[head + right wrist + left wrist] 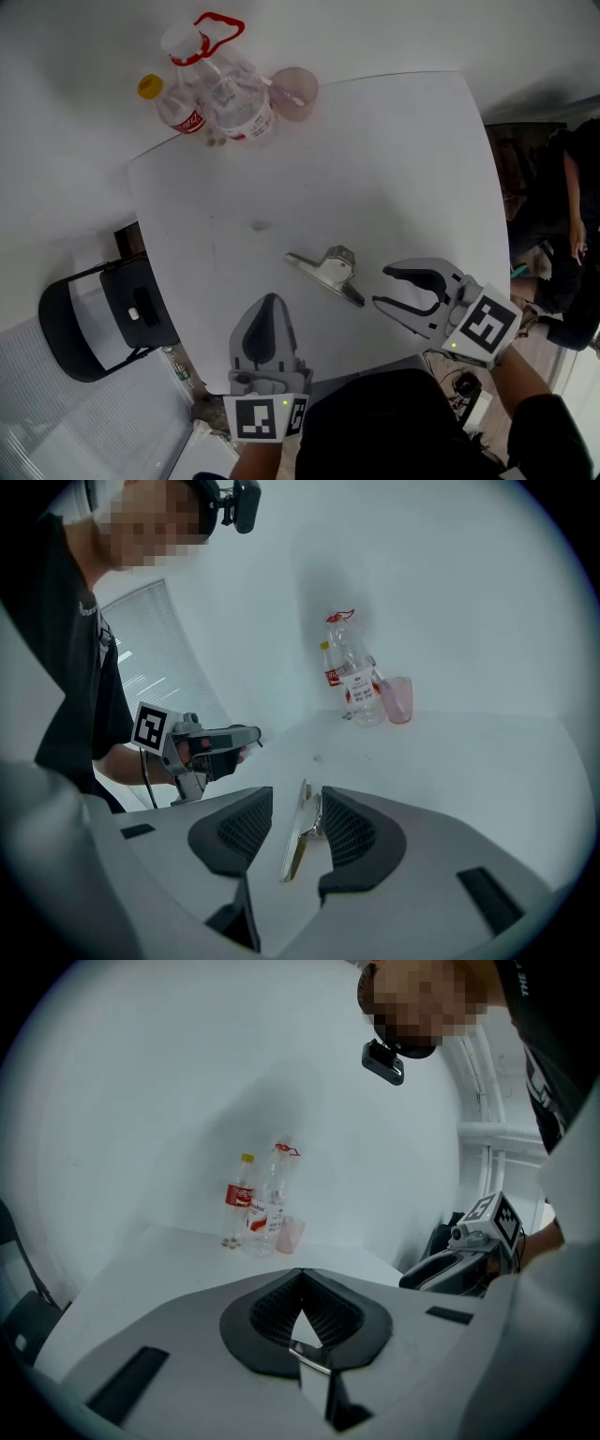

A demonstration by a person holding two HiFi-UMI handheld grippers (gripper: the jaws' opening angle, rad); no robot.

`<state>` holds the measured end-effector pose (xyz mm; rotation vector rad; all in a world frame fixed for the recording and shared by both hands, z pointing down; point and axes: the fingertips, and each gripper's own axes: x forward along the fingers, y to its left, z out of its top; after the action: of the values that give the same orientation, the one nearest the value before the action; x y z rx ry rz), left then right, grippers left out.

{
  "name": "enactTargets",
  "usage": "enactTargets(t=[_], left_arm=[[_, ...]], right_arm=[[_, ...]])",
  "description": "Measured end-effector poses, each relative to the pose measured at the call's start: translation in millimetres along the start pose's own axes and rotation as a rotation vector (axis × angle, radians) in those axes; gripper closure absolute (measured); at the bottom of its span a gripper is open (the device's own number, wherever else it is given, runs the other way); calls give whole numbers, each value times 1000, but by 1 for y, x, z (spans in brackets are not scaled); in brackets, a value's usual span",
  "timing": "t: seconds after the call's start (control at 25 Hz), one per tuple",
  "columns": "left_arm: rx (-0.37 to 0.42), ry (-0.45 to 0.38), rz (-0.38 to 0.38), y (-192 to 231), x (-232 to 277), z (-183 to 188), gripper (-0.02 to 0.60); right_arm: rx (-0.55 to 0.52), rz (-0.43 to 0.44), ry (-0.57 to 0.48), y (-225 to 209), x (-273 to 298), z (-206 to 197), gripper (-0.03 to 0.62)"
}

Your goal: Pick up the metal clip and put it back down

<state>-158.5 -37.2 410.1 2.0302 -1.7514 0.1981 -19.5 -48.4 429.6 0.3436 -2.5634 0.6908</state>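
Clip (325, 273) lay on the table (394, 169) before the right gripper (381, 287).
Its jaws stood wide, the clip just past their tips, apparently untouched; the left gripper (269, 302) had its jaws pressed together.

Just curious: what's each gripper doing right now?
Left gripper: closed, holding nothing.
Right gripper: open, holding nothing; metal clip lies on the table.

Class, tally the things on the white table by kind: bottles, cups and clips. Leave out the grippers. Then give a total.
Bottles: 2 (yellow-cap bottle, clear bottle)
Cups: 1 (pink cup)
Clips: 1 (metal clip)
Total: 4
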Motion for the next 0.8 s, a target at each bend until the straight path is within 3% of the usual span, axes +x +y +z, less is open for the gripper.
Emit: enactTargets(t=[0.8], left_arm=[[-42, 79, 18, 16, 19, -45, 569]], right_arm=[[63, 41, 57, -21, 36, -32, 422]])
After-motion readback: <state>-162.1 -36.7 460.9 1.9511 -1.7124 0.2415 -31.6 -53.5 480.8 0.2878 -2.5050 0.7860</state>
